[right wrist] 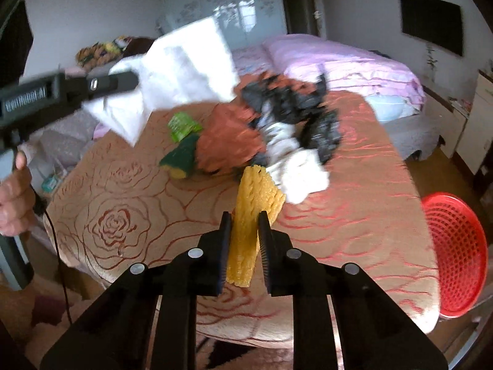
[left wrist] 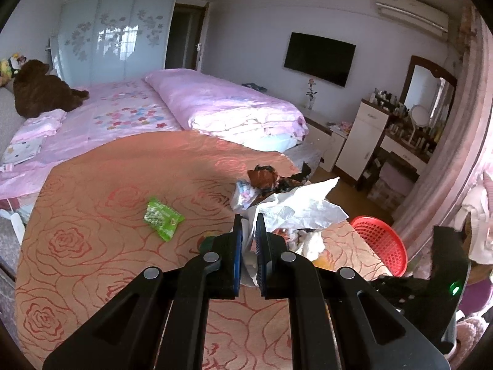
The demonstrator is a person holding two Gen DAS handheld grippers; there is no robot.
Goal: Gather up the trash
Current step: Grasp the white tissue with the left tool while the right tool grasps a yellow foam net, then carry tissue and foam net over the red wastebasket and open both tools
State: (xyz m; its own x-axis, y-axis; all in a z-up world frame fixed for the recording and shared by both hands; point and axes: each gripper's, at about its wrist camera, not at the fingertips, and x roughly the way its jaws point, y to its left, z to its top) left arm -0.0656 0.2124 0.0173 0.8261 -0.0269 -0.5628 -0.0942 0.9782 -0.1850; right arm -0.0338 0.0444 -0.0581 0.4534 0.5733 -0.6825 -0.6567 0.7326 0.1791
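We hold two items clear of the rose-patterned table (right wrist: 129, 215): left gripper (left wrist: 249, 231) pinching the white plastic bag (left wrist: 308, 206), right gripper (right wrist: 245, 231) pressed onto a yellow knobbly wrapper (right wrist: 255, 197), likely for bagging. Red mesh basket (right wrist: 456, 240), at the table's right edge: contents unseen. Remaining litter heaps mid-table; green packet (left wrist: 161, 217) lies left.

Daylight from the right washes a bright patch over the pink quilt (left wrist: 234, 108) beyond the jaws and glints off the wardrobe doors (left wrist: 117, 37), while fisheye bending darkens the corners and motion blur smears the litter ahead in the right wrist view.
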